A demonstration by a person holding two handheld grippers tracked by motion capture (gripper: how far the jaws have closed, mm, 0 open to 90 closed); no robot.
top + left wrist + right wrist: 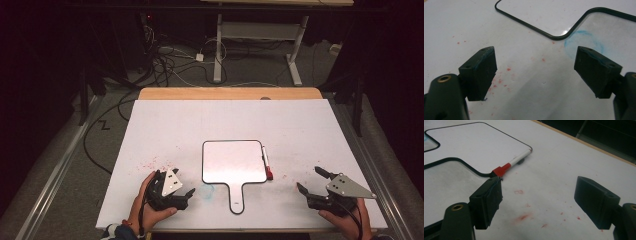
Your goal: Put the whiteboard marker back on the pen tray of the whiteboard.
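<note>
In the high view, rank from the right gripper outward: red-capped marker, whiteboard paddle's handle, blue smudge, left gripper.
1. Red-capped marker, along the whiteboard's right edge.
2. Whiteboard paddle's handle, table centre.
3. Blue smudge, left of the handle.
4. Left gripper, near-left corner.

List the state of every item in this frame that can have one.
whiteboard: flat on the table, handle toward the person, writing surface blank.
marker: capped in red, lying along the whiteboard's right edge.
left gripper: open, holding nothing.
right gripper: open, holding nothing.
table: red smudges, one blue smear.
</note>
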